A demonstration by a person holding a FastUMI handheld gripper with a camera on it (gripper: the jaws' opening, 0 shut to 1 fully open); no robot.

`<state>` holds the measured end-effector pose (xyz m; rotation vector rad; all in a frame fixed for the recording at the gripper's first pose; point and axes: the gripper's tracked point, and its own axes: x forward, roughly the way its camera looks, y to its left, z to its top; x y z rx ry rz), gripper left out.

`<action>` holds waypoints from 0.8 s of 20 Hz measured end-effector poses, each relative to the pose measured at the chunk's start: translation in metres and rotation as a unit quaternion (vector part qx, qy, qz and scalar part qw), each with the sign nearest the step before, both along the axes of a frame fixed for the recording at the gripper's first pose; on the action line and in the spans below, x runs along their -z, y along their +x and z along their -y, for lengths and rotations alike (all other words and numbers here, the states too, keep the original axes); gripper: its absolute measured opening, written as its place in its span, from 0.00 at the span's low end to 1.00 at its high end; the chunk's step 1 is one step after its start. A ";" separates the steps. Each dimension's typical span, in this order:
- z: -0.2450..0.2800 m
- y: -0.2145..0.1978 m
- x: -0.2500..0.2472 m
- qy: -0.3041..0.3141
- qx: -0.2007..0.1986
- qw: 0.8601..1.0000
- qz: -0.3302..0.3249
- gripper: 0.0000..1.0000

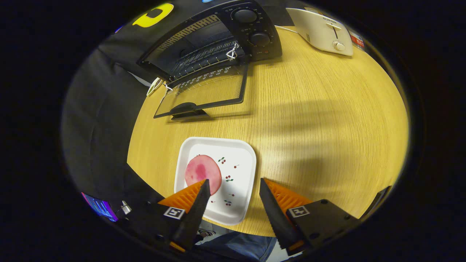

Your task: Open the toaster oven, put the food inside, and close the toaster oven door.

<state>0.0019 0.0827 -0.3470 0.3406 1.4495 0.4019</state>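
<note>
On the near part of the round pale wooden table [309, 120], a white square plate with small cherry prints [238, 171] is seen, and on its left half lies a thin round pink slice of food [202, 171]. Over the plate's near edge the gripper [233, 189] is held with its orange-and-black fingers spread wide and nothing between them; the left fingertip overlaps the slice's near edge in view, though contact cannot be judged. The slice is judged light, soft, floppy and probably slick, so it is best pinched gently at its rim. At the far left, the black toaster oven [218, 36] is found with its glass door [204, 94] folded down flat. Farther right, a white pop-up toaster [320, 31] is placed.
</note>
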 end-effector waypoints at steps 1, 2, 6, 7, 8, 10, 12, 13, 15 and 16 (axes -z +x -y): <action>0.003 0.001 0.000 -0.005 -0.003 1.000 -0.005 0.78; 0.005 0.001 0.007 -0.012 -0.006 1.000 -0.006 0.69; 0.022 0.003 0.007 -0.021 -0.010 1.000 -0.014 0.18; 0.021 0.001 0.013 -0.016 -0.011 1.000 -0.017 0.09; 0.022 0.004 0.005 -0.012 0.003 1.000 -0.017 0.08; 0.020 0.002 0.009 0.005 0.003 1.000 -0.020 0.02; 0.016 0.000 0.012 0.023 0.003 0.999 -0.026 0.02; 0.011 -0.002 0.011 0.039 0.009 0.999 -0.030 0.02; 0.002 -0.006 0.005 0.072 0.024 0.996 -0.036 0.02; -0.002 -0.006 0.001 0.087 0.030 0.995 -0.040 0.02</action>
